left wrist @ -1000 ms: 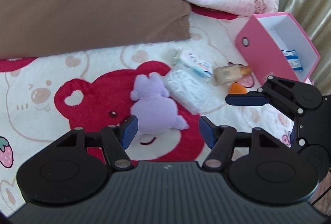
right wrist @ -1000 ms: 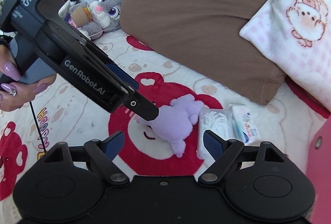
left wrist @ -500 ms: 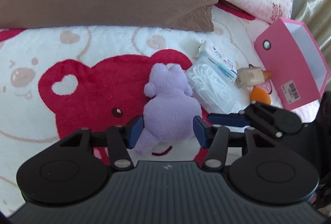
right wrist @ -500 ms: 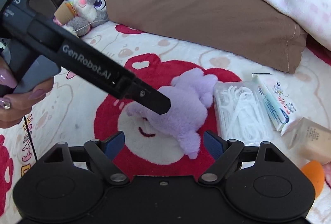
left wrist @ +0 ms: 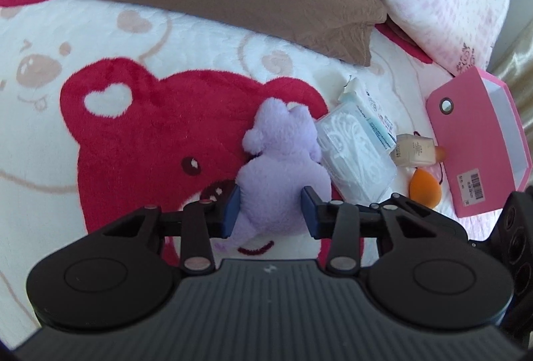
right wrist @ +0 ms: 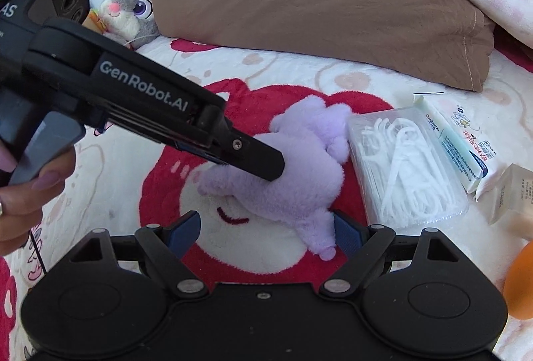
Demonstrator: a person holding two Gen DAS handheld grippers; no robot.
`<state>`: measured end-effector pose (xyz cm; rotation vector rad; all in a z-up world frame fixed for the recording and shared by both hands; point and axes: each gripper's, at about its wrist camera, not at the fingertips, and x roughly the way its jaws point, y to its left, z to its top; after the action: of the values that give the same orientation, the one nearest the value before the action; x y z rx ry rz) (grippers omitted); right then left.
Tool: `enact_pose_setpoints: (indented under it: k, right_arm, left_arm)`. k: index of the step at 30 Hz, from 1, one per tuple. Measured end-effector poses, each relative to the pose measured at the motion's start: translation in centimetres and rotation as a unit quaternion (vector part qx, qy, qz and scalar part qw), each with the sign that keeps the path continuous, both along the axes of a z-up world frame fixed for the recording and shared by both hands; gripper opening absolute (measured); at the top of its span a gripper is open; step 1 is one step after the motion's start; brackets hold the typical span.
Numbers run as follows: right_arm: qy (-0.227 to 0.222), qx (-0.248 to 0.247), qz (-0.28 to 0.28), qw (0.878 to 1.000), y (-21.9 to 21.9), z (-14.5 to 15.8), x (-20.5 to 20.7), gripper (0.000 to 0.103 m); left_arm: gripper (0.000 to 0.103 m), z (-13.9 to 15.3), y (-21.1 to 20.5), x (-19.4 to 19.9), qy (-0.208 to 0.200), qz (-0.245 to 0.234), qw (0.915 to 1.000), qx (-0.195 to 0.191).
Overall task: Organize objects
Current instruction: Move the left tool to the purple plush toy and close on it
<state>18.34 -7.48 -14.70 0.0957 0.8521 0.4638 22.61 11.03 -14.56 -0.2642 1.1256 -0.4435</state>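
Lilac plush fills the space between the left gripper (left wrist: 269,211), which a second ago hovered short of the toy with its fingers wider apart and has since moved forward and narrowed onto it. Its blue pads now sit against both flanks of the purple plush toy (left wrist: 283,168), denting the fur a little, so the fingers look to be pinching the toy, though how firm the hold is cannot be told. The toy lies on the bed blanket (left wrist: 133,134), on the right part of the red bear print, touching the clear pack of floss picks (left wrist: 354,158) at its right. Farther right lie a tissue pack (left wrist: 369,108), a small cream bottle (left wrist: 413,151) and an orange makeup sponge (left wrist: 424,186), with the pink storage box (left wrist: 466,144) at the far right, tipped on its side. The right gripper (right wrist: 266,227) has also drifted nearer; its fingers are spread wide on either side of the toy's near end, holding nothing. In my judgement the grasp is nearly settled, so the next step would be to lift the toy and carry it right toward the box, minding that the soft body may sag or slip.
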Motion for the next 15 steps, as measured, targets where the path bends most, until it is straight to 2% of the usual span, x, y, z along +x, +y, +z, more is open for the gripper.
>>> enact_pose_setpoints:
  k: [3,7,11,15]
  right_arm:
    - [0.002,-0.002,0.003,1.0,-0.1,0.0,0.2,0.088]
    - [0.011,0.013,-0.004,1.0,-1.1,0.5,0.1,0.083]
    - [0.03,0.017,-0.003,0.999,-1.6,0.8,0.1,0.078]
    - [0.038,0.005,-0.011,0.999,-2.0,0.9,0.0,0.067]
  left_arm:
    - [0.039,0.1,-0.1,-0.3,0.003,0.003,1.0,-0.004]
    - [0.038,0.1,0.2,-0.9,0.03,0.014,0.9986,-0.04]
    - [0.038,0.3,-0.5,-1.6,0.027,0.01,0.9992,-0.028]
    - [0.038,0.5,-1.2,-1.9,0.021,0.007,0.9997,-0.012]
